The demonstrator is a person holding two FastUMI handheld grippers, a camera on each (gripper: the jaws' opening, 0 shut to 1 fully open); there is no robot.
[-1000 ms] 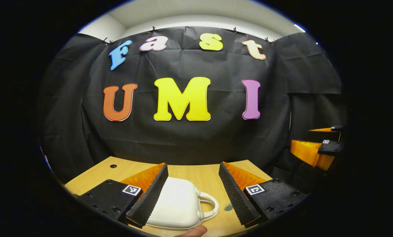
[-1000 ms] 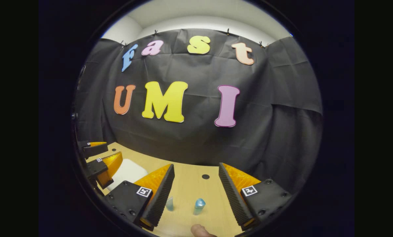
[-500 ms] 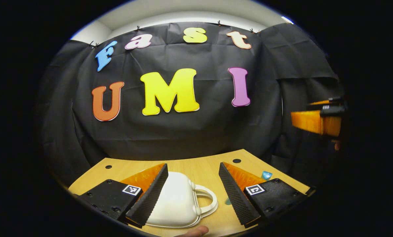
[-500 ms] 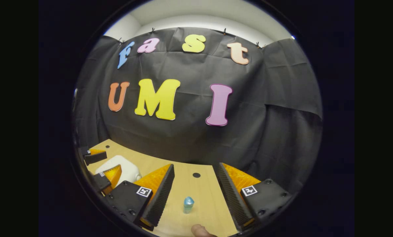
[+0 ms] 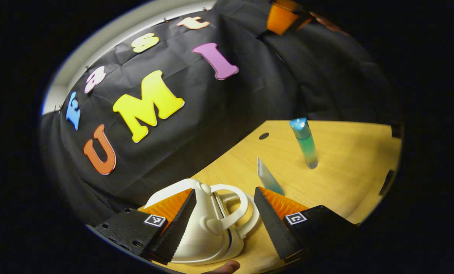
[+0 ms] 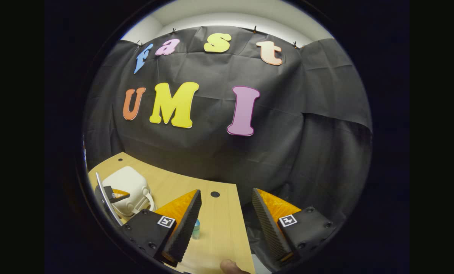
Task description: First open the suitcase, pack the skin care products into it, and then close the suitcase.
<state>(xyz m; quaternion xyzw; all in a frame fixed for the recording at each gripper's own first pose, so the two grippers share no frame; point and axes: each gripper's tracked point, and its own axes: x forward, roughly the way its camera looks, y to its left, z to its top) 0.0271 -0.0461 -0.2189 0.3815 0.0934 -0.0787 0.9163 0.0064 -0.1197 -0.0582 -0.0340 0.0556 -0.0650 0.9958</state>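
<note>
A small white suitcase [image 5: 208,228] with its lid down lies on the wooden table [image 5: 348,148]. Its looped handle [image 5: 236,203] sits between the fingers of my open left gripper [image 5: 225,228], which is tilted sideways and close over the case. A blue-green tube [image 5: 305,142] stands upright to the right, with a flat teal sachet [image 5: 269,177] nearer the case. My right gripper [image 6: 225,224] is open and holds nothing. It hovers over the table's right edge, and the tube [image 6: 196,229] peeks out behind its left finger. The suitcase [image 6: 126,184] lies far left in the right gripper view.
Round holes [image 6: 215,194] mark the tabletop near the wall. The table's right edge [image 6: 244,232] runs under my right gripper, with dark cloth beyond it. A thumb [image 6: 230,265] shows at the bottom. My right gripper [image 5: 282,15] hangs high in the left gripper view.
My left gripper has rolled sideways and closed in on the suitcase handle. My right gripper has shifted right, so the tube slid from between its fingers to behind the left one.
</note>
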